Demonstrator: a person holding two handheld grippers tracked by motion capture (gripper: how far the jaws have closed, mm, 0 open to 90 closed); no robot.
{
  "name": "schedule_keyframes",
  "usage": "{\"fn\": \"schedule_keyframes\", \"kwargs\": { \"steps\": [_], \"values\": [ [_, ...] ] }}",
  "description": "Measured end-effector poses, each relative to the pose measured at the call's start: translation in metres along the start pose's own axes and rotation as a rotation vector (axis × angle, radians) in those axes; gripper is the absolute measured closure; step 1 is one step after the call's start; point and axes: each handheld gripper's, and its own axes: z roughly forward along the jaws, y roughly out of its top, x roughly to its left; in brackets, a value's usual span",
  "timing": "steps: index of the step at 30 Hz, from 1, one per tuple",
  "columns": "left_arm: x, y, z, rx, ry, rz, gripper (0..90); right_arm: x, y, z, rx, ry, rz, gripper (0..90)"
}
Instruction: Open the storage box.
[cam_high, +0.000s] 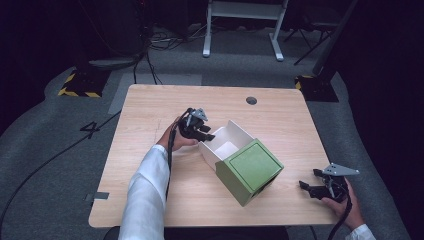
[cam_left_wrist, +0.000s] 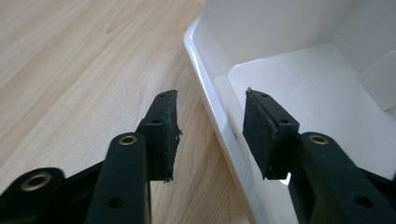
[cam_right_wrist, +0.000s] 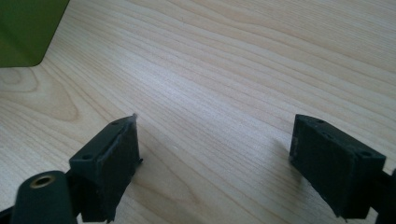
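Note:
A green box (cam_high: 249, 170) lies on its side in the middle of the wooden table (cam_high: 150, 110), and a white inner drawer (cam_high: 226, 142) slides out of it toward the far left. My left gripper (cam_high: 206, 133) is open at the drawer's left end. In the left gripper view the jaws straddle the drawer's white wall (cam_left_wrist: 212, 98), one pad outside and one pad (cam_left_wrist: 261, 126) inside, with a gap on both sides. My right gripper (cam_high: 311, 188) is open near the table's front right corner, low over bare wood, with nothing between its jaws. A corner of the green box (cam_right_wrist: 25, 28) shows in its view.
A round cable hole (cam_high: 251, 100) sits near the table's far edge. Cables (cam_high: 60, 150), a white desk frame (cam_high: 245, 20) and yellow-black striped feet (cam_high: 80, 90) lie on the grey floor beyond. The table's left half is bare wood.

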Motion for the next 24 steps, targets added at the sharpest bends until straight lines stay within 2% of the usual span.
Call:
{"fn": "schedule_keyframes", "kwargs": {
  "steps": [1, 5, 9, 13, 14, 17, 19, 20, 24],
  "values": [
    [-0.001, 0.003, -0.006, -0.008, 0.016, 0.006, 54.5, 0.000, 0.000, 0.000, 0.000, 0.000, 0.000, 15.8],
    [-0.003, 0.009, -0.016, -0.019, 0.034, 0.028, 52.8, 0.000, 0.000, 0.000, 0.000, 0.000, 0.000, 15.8],
    [-0.004, 0.013, -0.029, -0.015, 0.101, 0.041, 46.9, 0.000, 0.000, 0.000, -0.001, -0.002, -0.001, 15.8],
    [-0.006, 0.012, -0.035, -0.009, 0.114, 0.046, 44.6, 0.000, 0.000, 0.000, -0.001, -0.002, -0.001, 15.8],
    [-0.008, 0.012, -0.039, -0.010, 0.142, 0.051, 43.8, 0.000, 0.000, 0.000, -0.001, -0.002, -0.001, 15.8],
    [-0.009, 0.012, -0.043, 0.000, 0.159, 0.060, 40.3, 0.000, 0.000, 0.000, -0.001, -0.002, -0.001, 15.8],
    [-0.012, 0.011, -0.052, 0.007, 0.191, 0.067, 38.4, 0.000, 0.000, 0.000, -0.001, -0.002, -0.001, 15.8],
    [-0.012, 0.011, -0.052, 0.007, 0.191, 0.067, 36.9, 0.000, 0.000, 0.000, -0.001, -0.002, -0.001, 15.8],
    [-0.019, 0.009, -0.065, 0.020, 0.233, 0.087, 29.5, 0.000, 0.000, 0.000, -0.001, -0.002, -0.001, 15.8]
  ]
}}
